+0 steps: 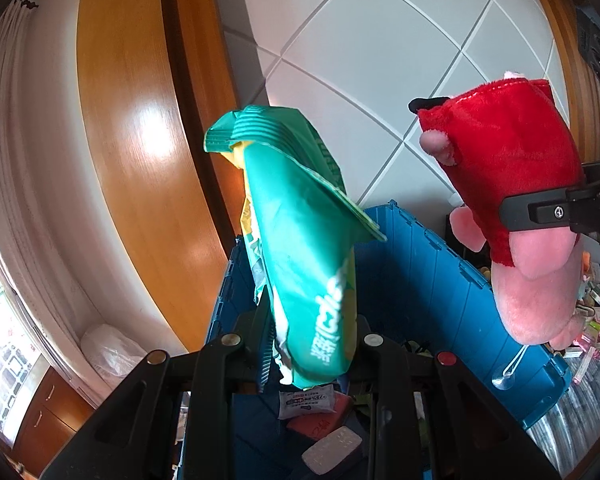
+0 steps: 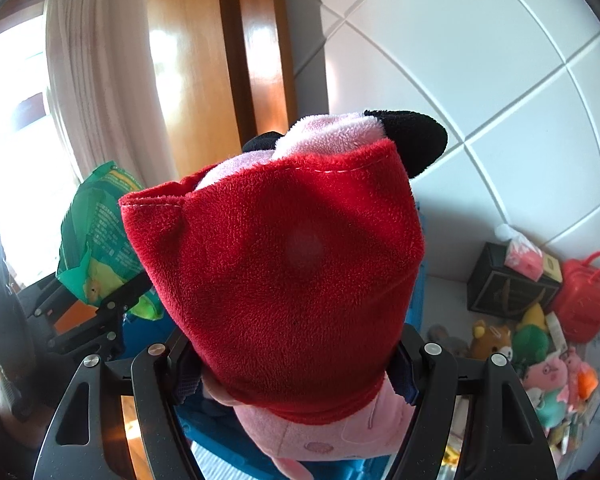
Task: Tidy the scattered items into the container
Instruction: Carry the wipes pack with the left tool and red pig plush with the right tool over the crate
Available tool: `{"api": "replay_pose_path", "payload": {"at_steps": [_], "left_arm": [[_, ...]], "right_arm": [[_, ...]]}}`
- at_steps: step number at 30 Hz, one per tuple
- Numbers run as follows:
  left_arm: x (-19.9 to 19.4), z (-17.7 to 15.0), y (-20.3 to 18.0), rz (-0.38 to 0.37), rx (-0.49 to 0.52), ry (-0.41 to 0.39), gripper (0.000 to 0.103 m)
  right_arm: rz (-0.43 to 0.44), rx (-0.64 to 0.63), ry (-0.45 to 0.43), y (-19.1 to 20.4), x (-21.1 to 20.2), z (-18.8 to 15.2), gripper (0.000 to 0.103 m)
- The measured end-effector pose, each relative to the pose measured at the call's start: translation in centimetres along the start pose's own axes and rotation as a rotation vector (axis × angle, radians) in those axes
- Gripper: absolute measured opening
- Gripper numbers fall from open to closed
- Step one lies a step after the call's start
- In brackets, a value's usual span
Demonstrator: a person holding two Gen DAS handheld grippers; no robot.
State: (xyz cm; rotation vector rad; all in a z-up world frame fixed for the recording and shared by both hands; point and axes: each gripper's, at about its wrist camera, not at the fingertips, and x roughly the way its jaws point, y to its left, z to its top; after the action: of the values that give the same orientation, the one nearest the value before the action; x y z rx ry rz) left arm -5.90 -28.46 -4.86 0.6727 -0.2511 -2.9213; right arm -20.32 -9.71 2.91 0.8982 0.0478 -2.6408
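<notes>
My left gripper [image 1: 312,344] is shut on a green snack bag [image 1: 300,240] and holds it upright above the open blue crate [image 1: 432,280]. The bag also shows at the left of the right wrist view [image 2: 100,236]. My right gripper [image 2: 296,364] is shut on a pink plush toy in a red dress [image 2: 284,264], which fills most of that view. In the left wrist view the plush [image 1: 512,184] hangs at the right, over the crate's right wall. Small packets [image 1: 306,400] lie inside the crate.
Plush toys [image 2: 540,360], a red basket [image 2: 588,300] and a black box [image 2: 504,284] sit on the table at the right. A white tiled wall is behind, a wooden door frame [image 1: 140,160] and curtains [image 2: 88,80] to the left.
</notes>
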Motion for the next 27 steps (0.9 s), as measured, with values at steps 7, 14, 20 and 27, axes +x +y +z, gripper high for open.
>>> {"api": "replay_pose_path", "payload": {"at_steps": [7,14,20,27], "left_arm": [[1.5,-0.1,2.1,-0.009,-0.069,0.052,0.024],[3.1,0.6,3.5,-0.018,-0.098,0.074,0.024],[4.6,1.5,3.9,-0.033,-0.110,0.083,0.024],[5.8,3.2,3.6,-0.038,-0.092,0.090,0.024]], "right_arm": [[0.007,-0.015,0.034,1.2,2.1,0.2,0.074],[-0.002,-0.018,0.057,1.6,3.6,0.4,0.074],[-0.014,-0.025,0.071,1.4,5.0,0.8,0.074],[-0.016,-0.025,0.083,1.5,5.9,1.1,0.074]]}}
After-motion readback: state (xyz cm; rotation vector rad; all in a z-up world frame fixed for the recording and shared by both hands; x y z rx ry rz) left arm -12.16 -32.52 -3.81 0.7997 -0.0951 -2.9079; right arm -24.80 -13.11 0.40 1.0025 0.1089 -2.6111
